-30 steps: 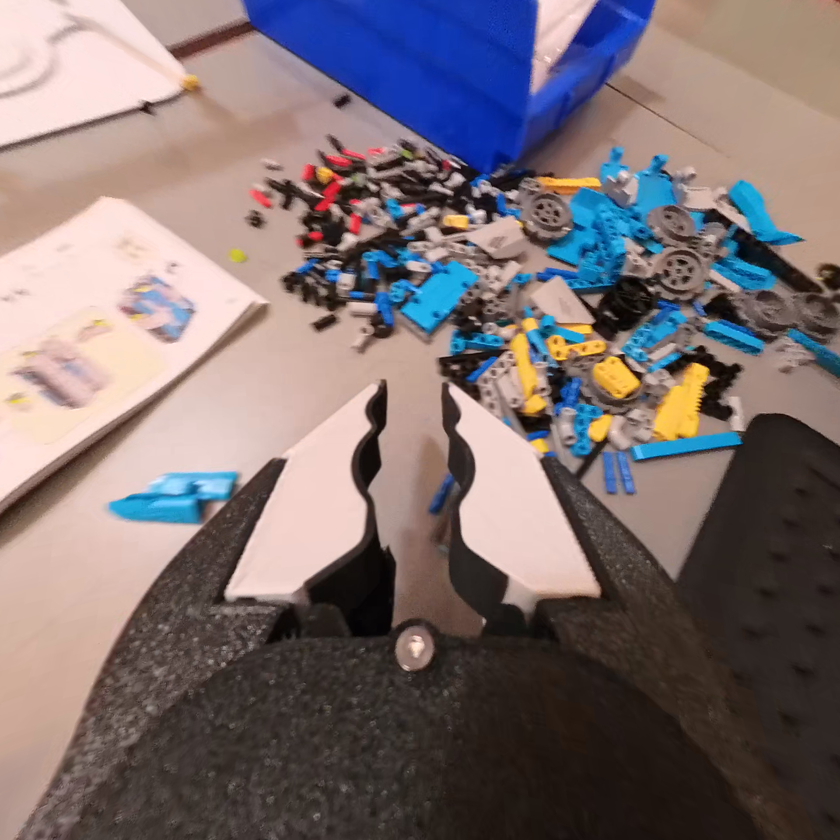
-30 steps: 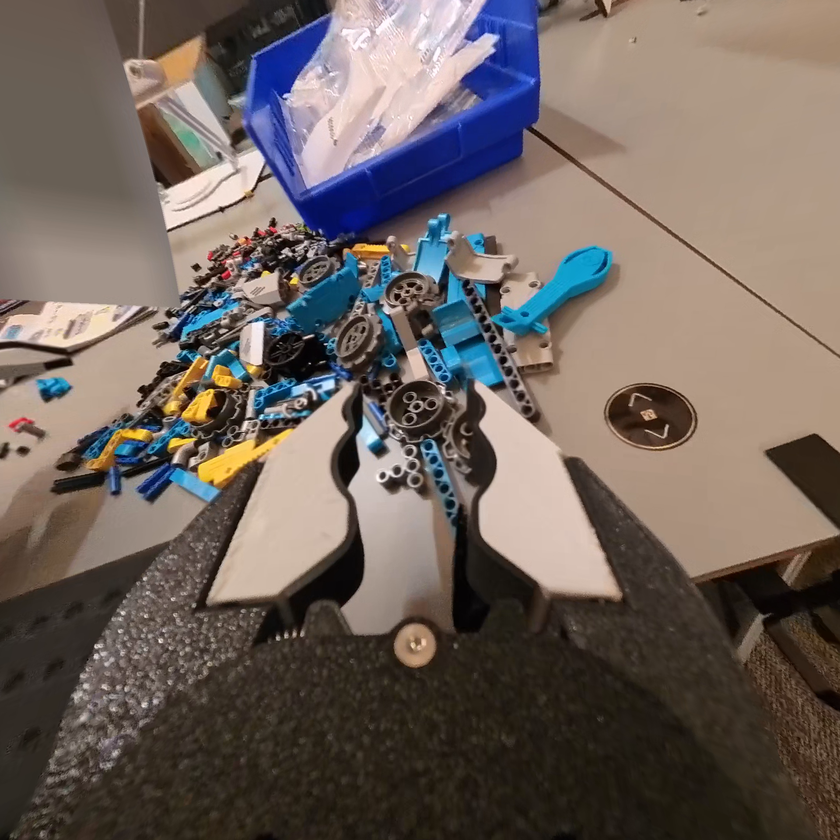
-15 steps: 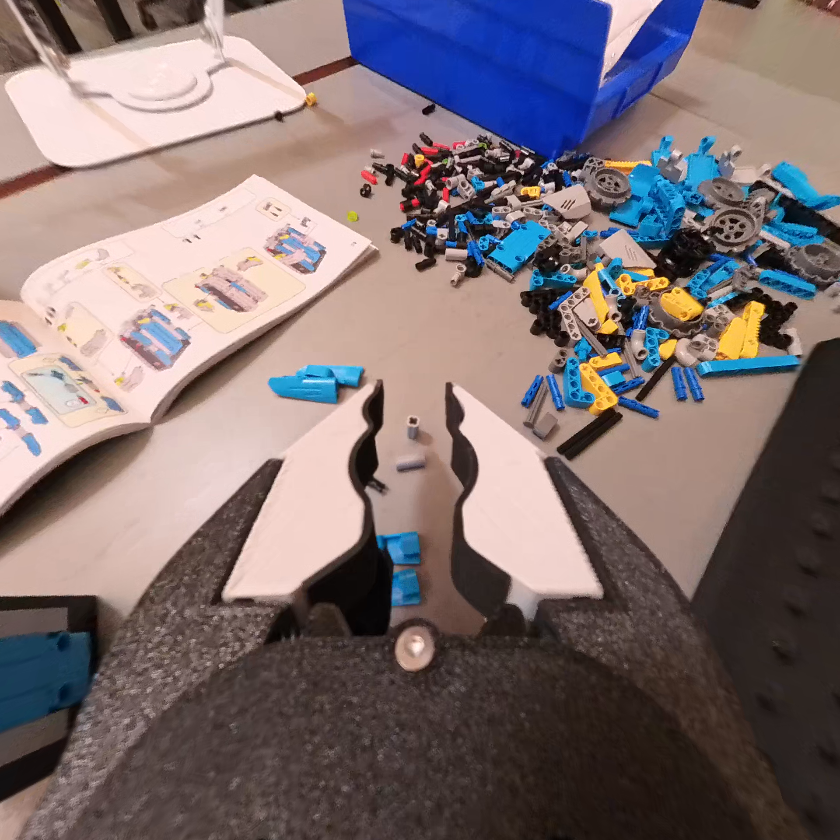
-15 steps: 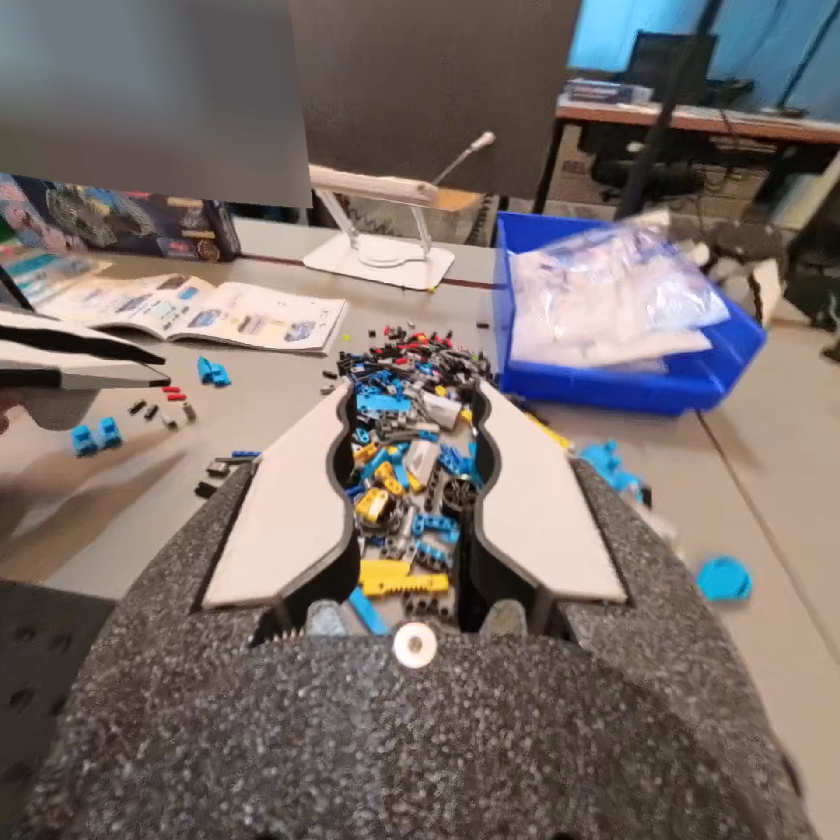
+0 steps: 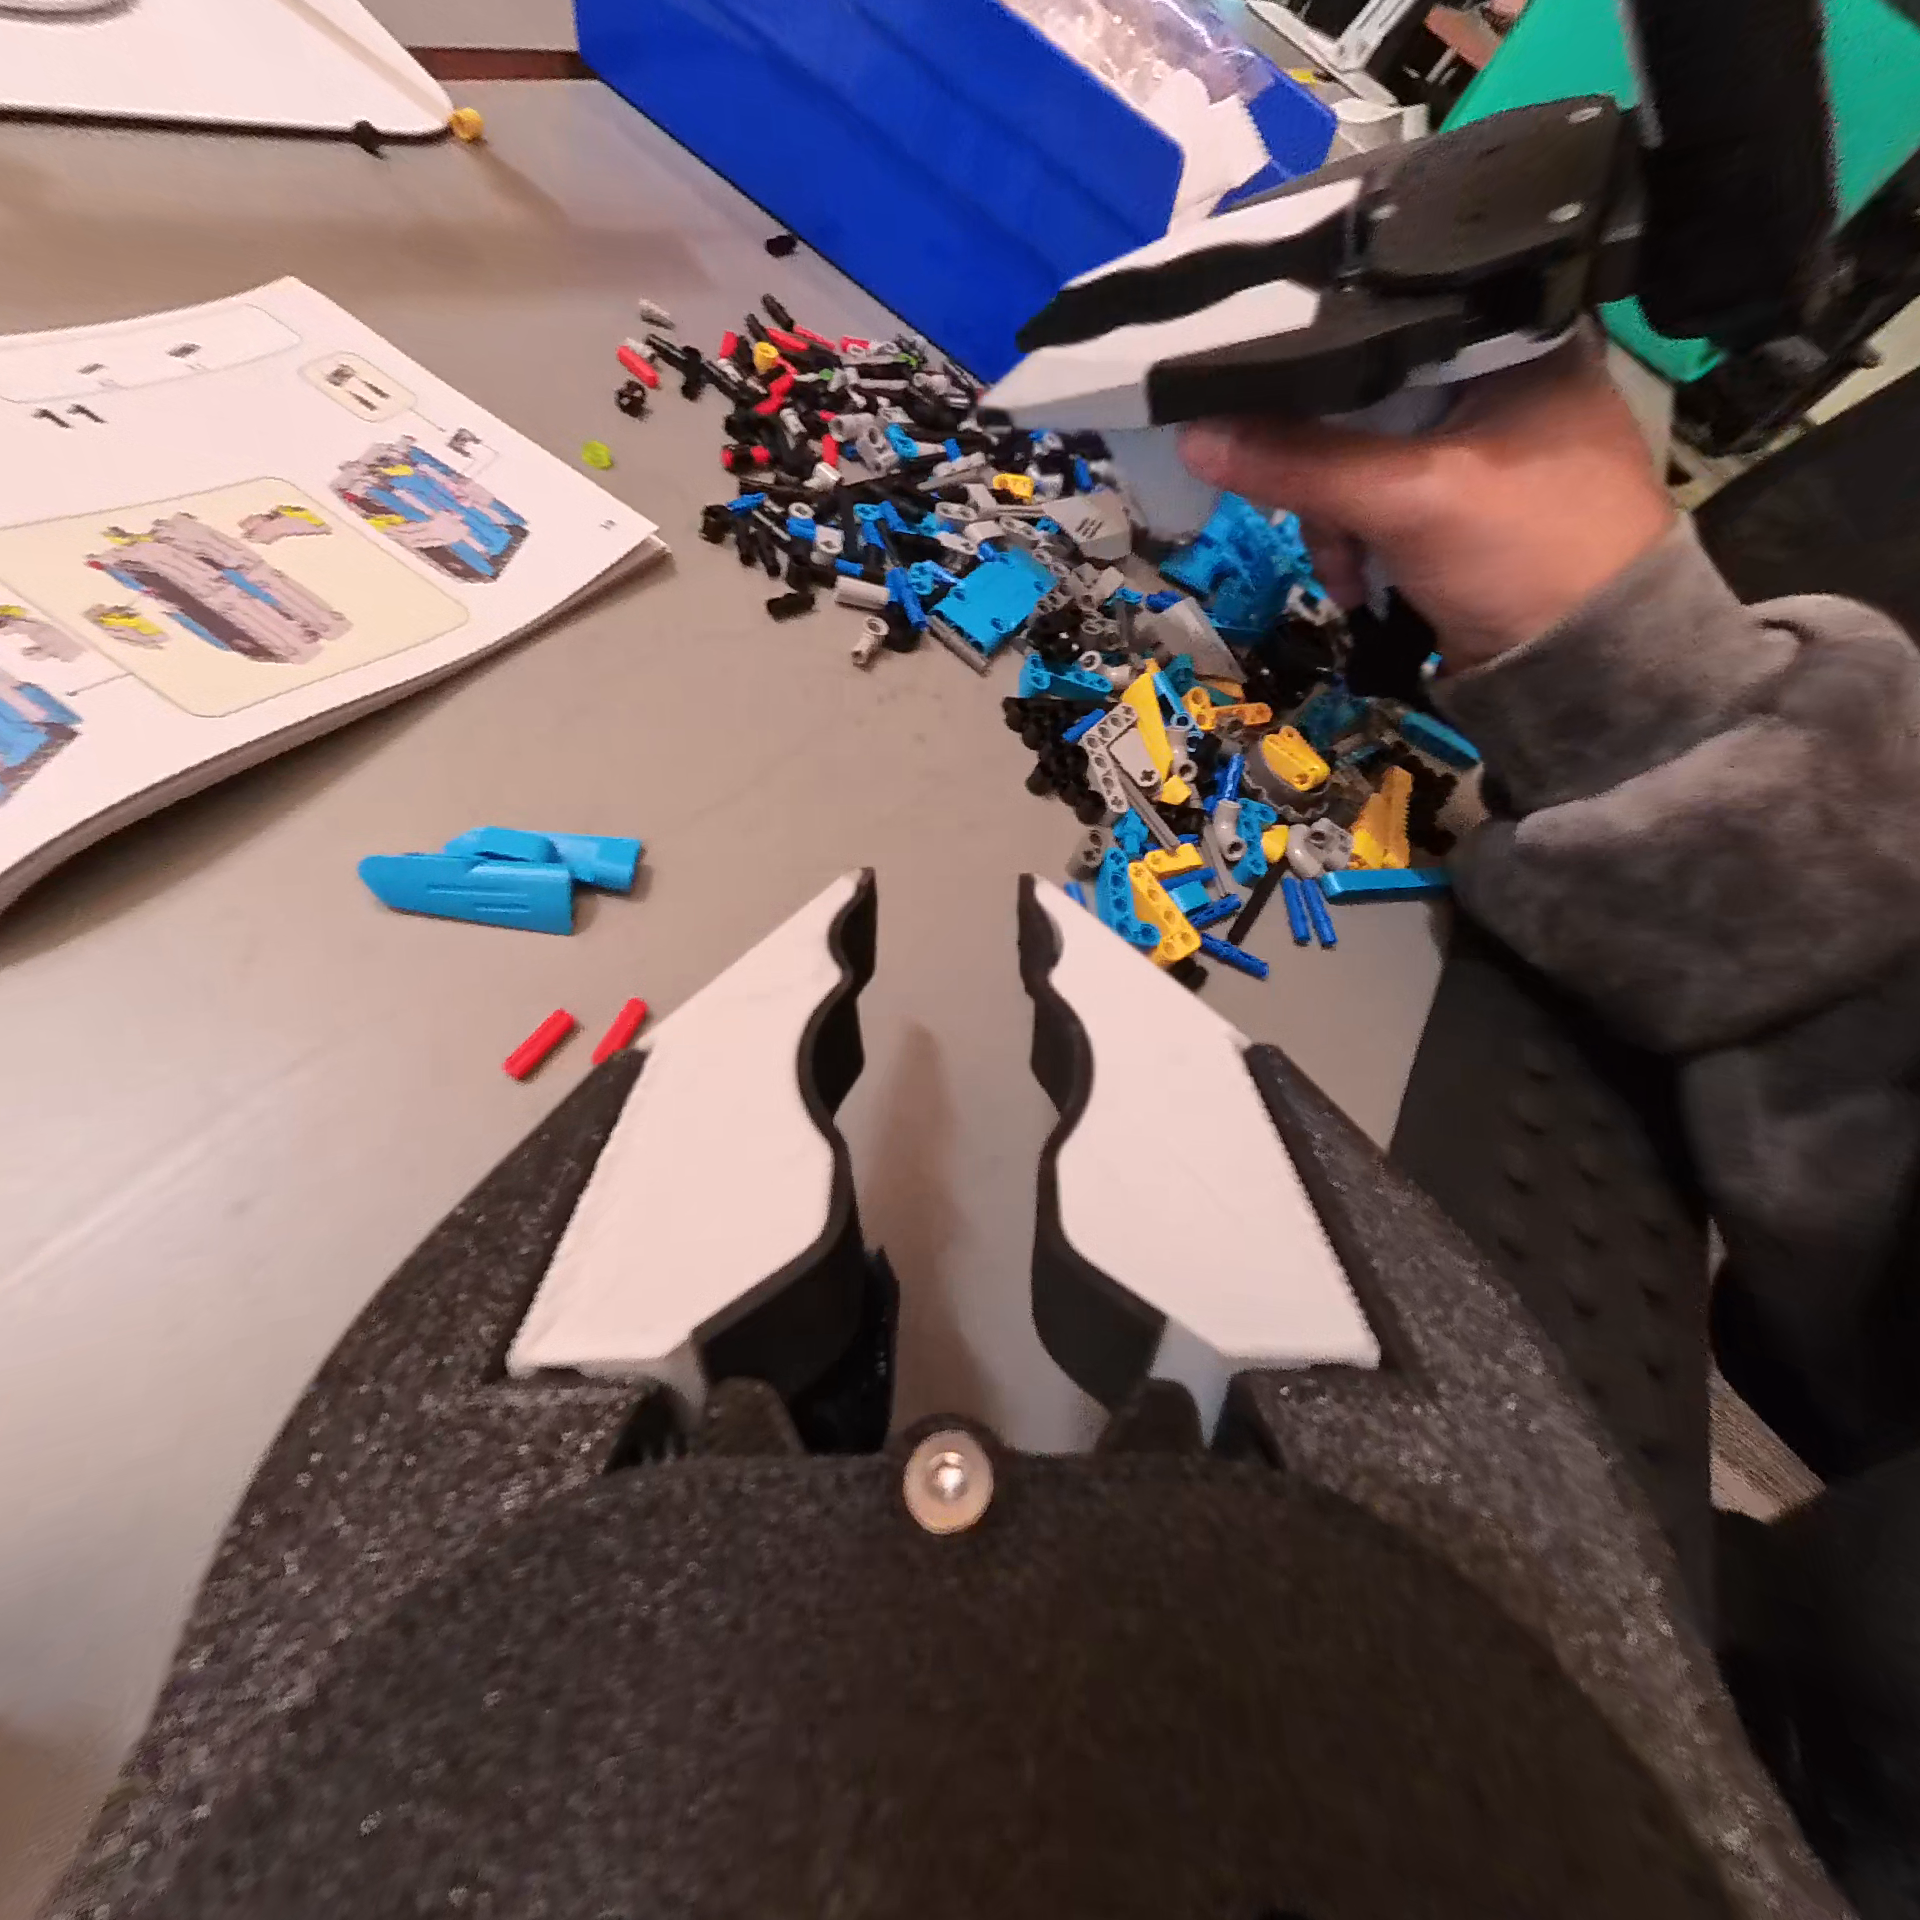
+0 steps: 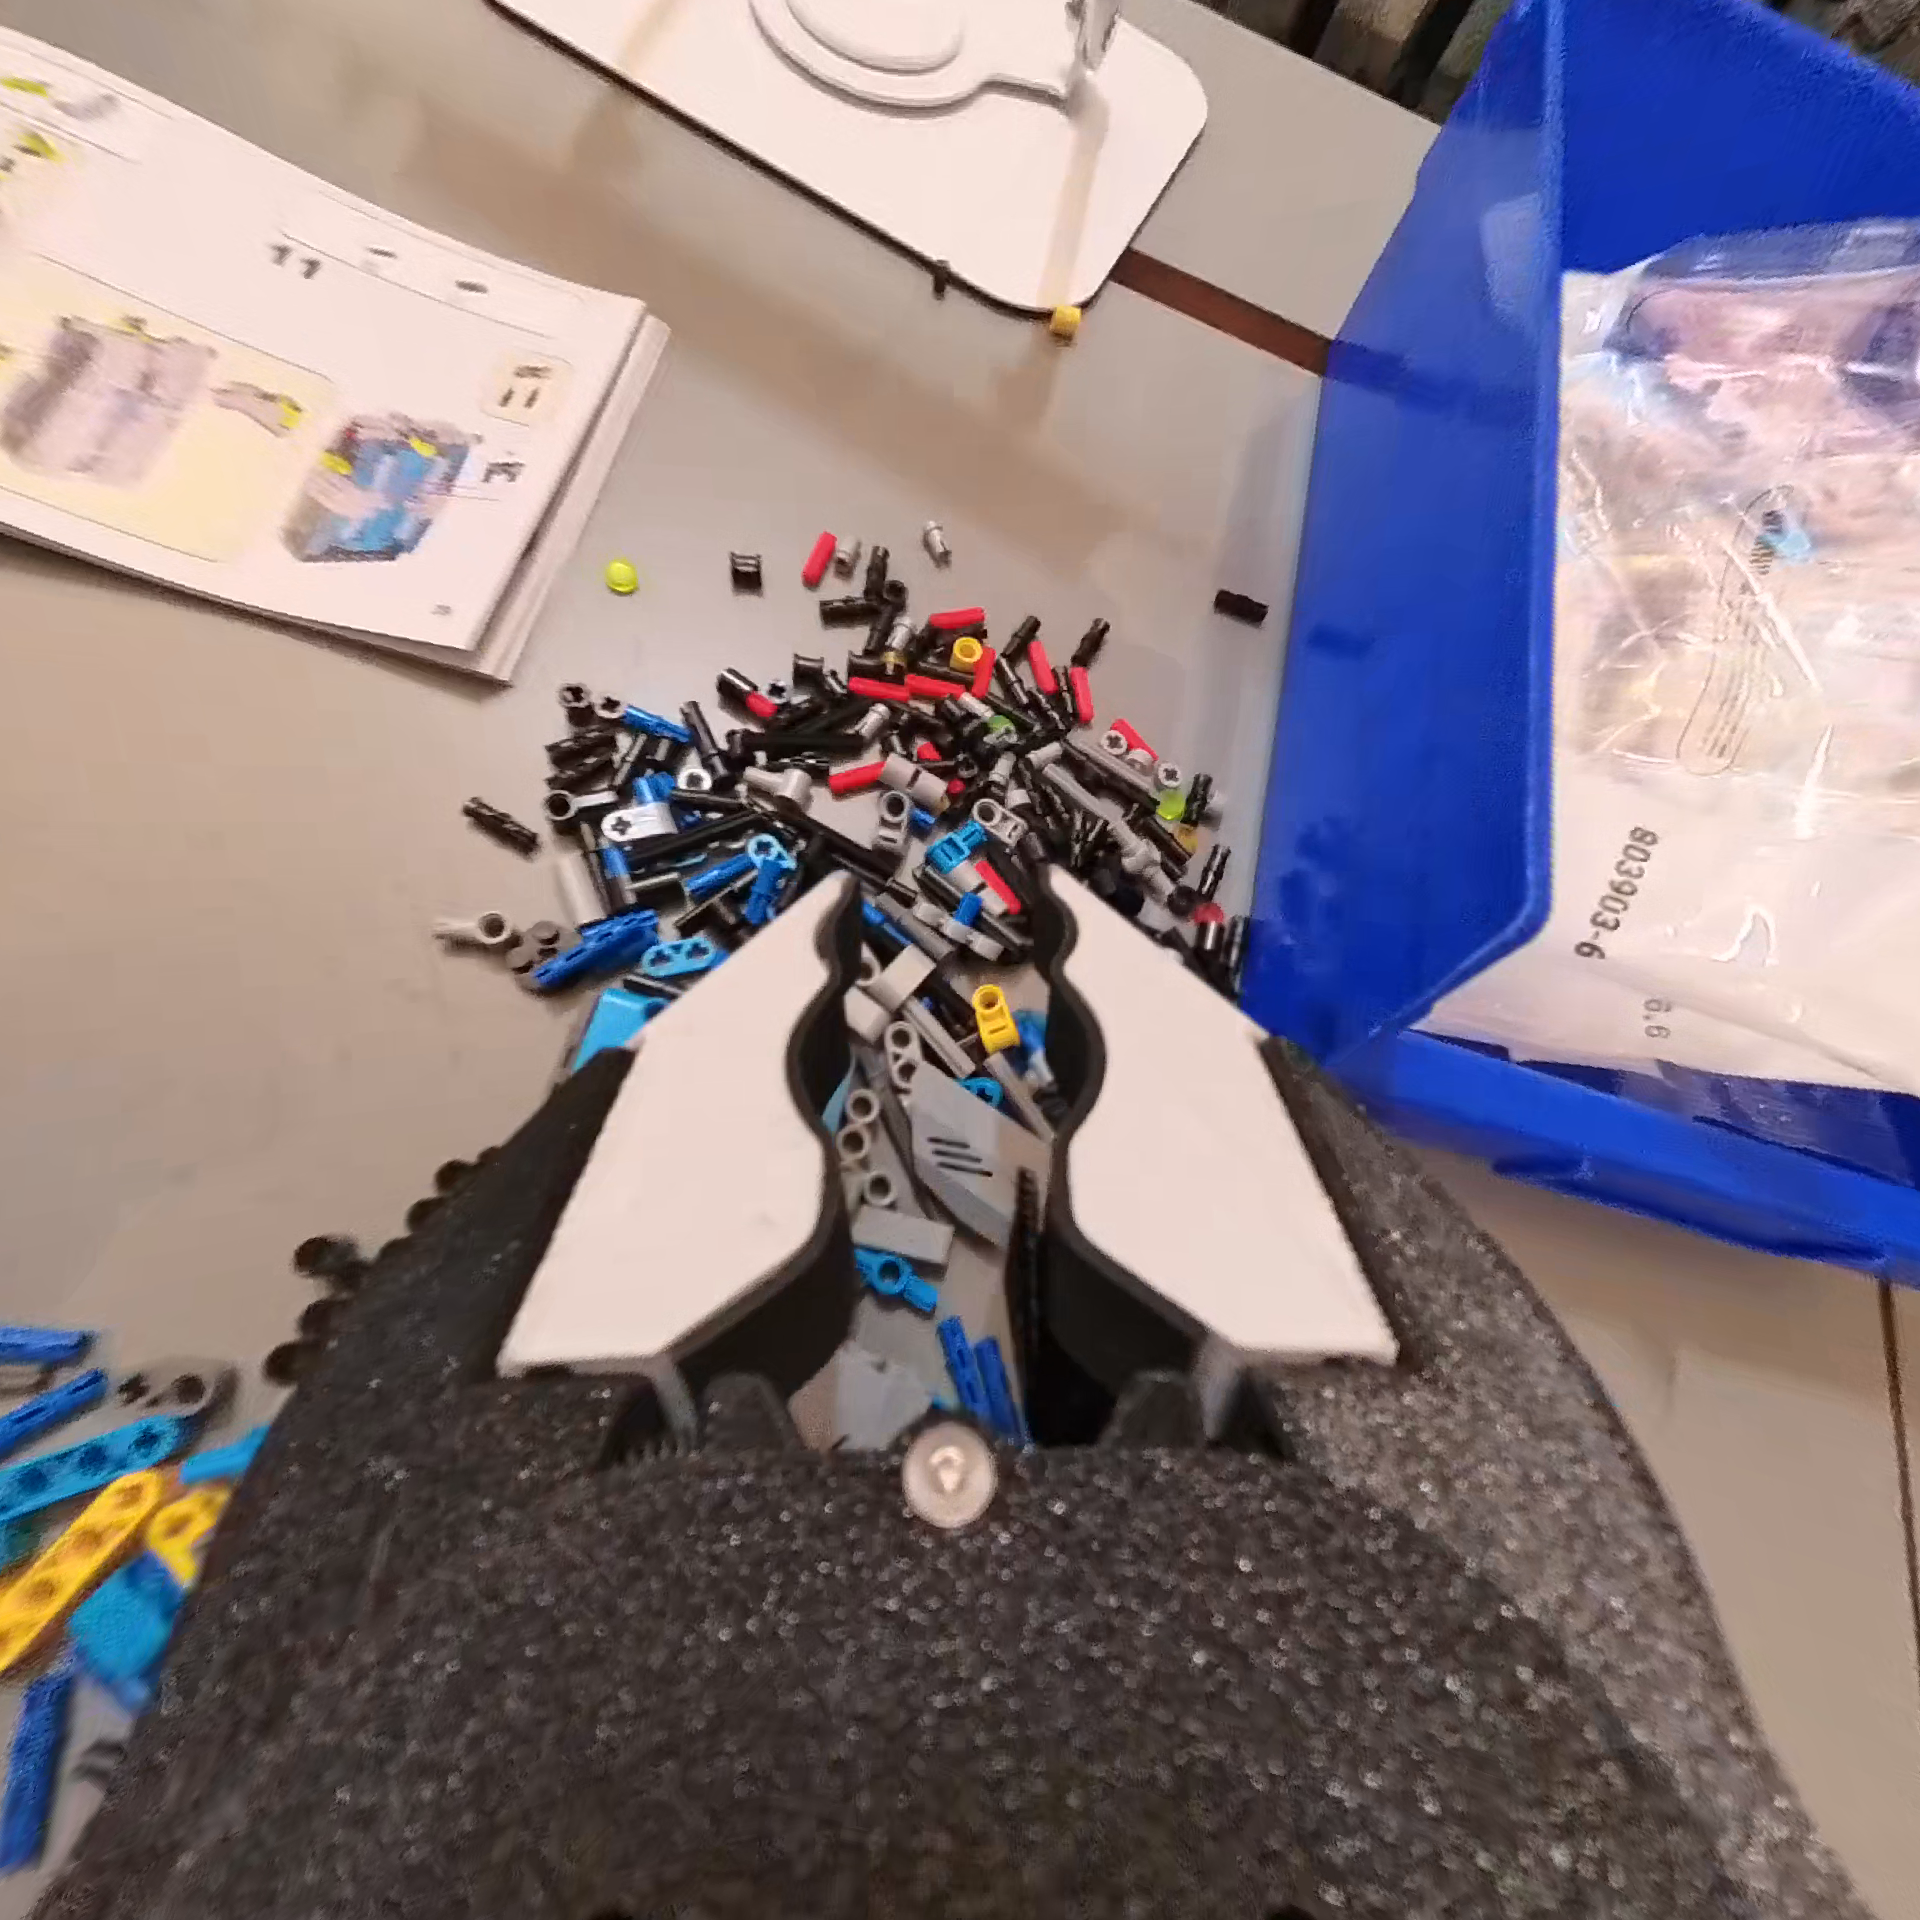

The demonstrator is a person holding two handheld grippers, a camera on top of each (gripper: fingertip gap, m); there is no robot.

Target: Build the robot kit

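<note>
Left gripper (image 5: 945, 899) hangs over bare grey table (image 5: 312, 1143), fingers parted, nothing between them — two red pins (image 5: 577, 1034) just left of its left finger, a light-blue panel piece (image 5: 488, 878) beyond those. Right gripper (image 6: 948, 899) sits above the pile of small building pieces (image 6: 883, 790), fingers apart and empty — blue bin (image 6: 1423, 623) right of its fingers, instruction booklet (image 6: 312, 416) far left.

Worktop (image 5: 260, 1143): smooth, matt grey laminate with a faint sheen. Bricks (image 6: 883, 790): hard glossy plastic. Bin (image 6: 1434, 623), right of frame: shiny blue plastic, holding crinkled clear bags (image 6: 1745, 644). Booklet (image 5: 239, 540), upper left: satin paper. Fingers (image 5: 727, 1153): smooth matt pale plastic, mounted in rough black foam. Sleeve (image 5: 1714, 790): soft grey fleece
</note>
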